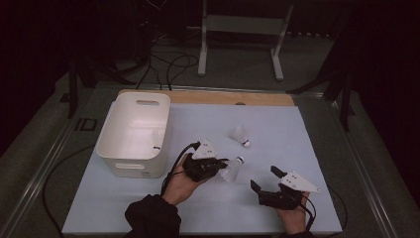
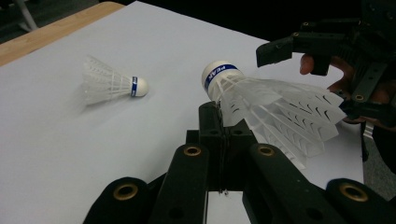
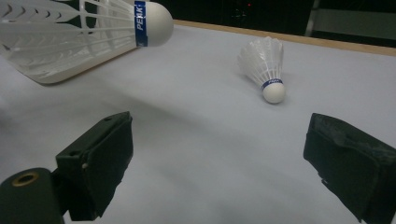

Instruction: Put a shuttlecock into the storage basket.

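Note:
My left gripper [image 1: 223, 162] [image 2: 219, 111] is shut on the feather skirt of a white shuttlecock [image 1: 234, 168] [image 2: 275, 109], held just above the table with its blue-banded cork pointing away. The same shuttlecock [image 3: 79, 28] hangs at the top left of the right gripper view. A second shuttlecock [image 1: 241, 136] [image 2: 112, 84] [image 3: 267, 65] lies on the pale blue table top [image 1: 277, 124], farther back. My right gripper [image 1: 264, 177] [image 3: 219, 163] stands open near the front right, nothing between its fingers [image 3: 100, 158]. It appears in the left gripper view as the right gripper [image 2: 327, 51], just beyond the held shuttlecock.
A white plastic bin [image 1: 116, 161] with handle slots stands on the table's left side, close to my left hand. A wooden strip [image 1: 233, 97] runs along the table's far edge. Cables and a metal stand [image 1: 242, 39] lie on the floor behind.

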Motion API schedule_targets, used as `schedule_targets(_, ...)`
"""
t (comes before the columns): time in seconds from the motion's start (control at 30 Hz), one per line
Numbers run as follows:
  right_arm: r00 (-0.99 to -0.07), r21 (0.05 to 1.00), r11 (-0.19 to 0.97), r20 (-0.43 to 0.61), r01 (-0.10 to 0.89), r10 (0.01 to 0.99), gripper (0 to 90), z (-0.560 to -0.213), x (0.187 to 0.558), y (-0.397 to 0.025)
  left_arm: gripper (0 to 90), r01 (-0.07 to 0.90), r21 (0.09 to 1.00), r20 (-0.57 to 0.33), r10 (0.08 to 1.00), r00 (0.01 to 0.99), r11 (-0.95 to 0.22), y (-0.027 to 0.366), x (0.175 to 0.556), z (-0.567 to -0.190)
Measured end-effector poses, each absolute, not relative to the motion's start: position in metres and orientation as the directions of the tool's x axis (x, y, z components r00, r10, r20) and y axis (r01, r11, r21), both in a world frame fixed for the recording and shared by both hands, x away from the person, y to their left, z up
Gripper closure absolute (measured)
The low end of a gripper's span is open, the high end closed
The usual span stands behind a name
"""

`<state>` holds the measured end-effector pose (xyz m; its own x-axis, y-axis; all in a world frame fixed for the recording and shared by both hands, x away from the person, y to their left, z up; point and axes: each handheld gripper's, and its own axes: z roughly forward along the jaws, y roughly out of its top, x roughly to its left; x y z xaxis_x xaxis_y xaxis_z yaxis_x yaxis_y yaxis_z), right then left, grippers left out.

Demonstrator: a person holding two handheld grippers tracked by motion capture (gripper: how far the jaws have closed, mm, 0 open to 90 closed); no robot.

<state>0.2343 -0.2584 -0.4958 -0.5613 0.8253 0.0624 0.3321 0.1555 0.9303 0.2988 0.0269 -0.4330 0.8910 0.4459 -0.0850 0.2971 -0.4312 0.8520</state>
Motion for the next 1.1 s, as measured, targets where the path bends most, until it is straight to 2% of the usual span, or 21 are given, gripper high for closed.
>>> schedule_targets(1.1,-0.559,0.931,0.152,0.063,0.330,0.826,8.1,-0.495,0.234,-0.259,89.8,0.277,0.862,-0.081,0.423,0.902,-0.425,0.036,0.296,-0.415)
